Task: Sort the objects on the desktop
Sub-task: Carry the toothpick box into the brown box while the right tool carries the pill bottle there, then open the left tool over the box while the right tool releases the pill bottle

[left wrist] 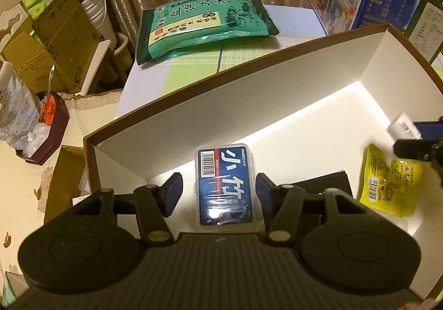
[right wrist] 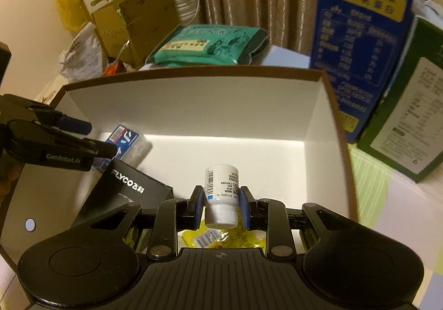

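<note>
Three items already lie inside the open white-lined cardboard box (right wrist: pixel 193 105): a blue clear-cased card pack (left wrist: pixel 224 185), a black FLYCO carton (right wrist: pixel 124 193) and a yellow crinkled snack pouch (left wrist: pixel 387 185). I judge the sorting well along but unfinished.

From its own camera, the left gripper (left wrist: pixel 218 185) hangs with its jaws apart on either side of the card pack, touching neither face; the pack rests on the box floor at 12 o'clock from the claw. The right gripper (right wrist: pixel 221 199) is clamped on a small white labelled bottle (right wrist: pixel 221 193), cap toward the camera, held above the yellow pouch and not yet set down.

Outside, a green rice bag (left wrist: pixel 205 24) lies at 12 o'clock beyond the far wall and a tall blue milk carton (right wrist: pixel 365 33) stands at 2 o'clock; whether they belong inside I cannot tell. With both claws working in one box, the black carton and pouch crowd the floor where the bottle might land.
</note>
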{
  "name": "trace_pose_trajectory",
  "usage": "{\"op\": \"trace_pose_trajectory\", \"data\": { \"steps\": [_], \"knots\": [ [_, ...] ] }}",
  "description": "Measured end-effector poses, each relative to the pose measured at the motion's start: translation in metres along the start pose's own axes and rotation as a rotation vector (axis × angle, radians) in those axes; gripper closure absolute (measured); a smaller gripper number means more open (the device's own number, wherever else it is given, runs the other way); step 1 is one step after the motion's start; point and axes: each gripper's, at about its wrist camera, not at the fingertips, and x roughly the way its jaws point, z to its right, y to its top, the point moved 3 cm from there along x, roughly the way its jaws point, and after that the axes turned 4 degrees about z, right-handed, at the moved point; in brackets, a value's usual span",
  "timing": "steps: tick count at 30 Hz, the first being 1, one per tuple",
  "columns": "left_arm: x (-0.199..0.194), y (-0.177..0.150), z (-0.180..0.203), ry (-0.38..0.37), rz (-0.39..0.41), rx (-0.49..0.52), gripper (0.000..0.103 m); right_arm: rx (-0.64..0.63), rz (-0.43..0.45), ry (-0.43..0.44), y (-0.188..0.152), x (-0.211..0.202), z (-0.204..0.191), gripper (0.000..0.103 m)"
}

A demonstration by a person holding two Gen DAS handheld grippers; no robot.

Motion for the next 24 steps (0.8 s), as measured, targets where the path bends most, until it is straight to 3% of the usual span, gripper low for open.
{"op": "trace_pose_trajectory", "data": {
  "steps": [9, 16, 18, 20, 24],
  "knots": [
    [-0.005, 0.001, 0.000, -0.026, 0.008, -0.008, 0.046, -0.018, -0.041, 0.006, 0.006, 0.021, -0.008, 0.079],
    [-0.006, 0.001, 0.000, -0.038, 0.013, -0.013, 0.044, 0.007, -0.020, 0.007, 0.014, 0.028, -0.009, 0.077],
    [-0.007, 0.000, 0.001, -0.042, 0.013, -0.015, 0.042, 0.010, -0.016, 0.005, 0.014, 0.027, -0.007, 0.071],
    [-0.008, 0.000, 0.001, -0.043, 0.015, -0.016, 0.042, 0.010, -0.012, 0.006, 0.012, 0.023, -0.005, 0.055],
    [-0.012, -0.001, 0.003, -0.047, 0.023, -0.013, 0.038, -0.008, -0.015, 0.015, 0.008, 0.011, -0.005, 0.043]
  ]
}}
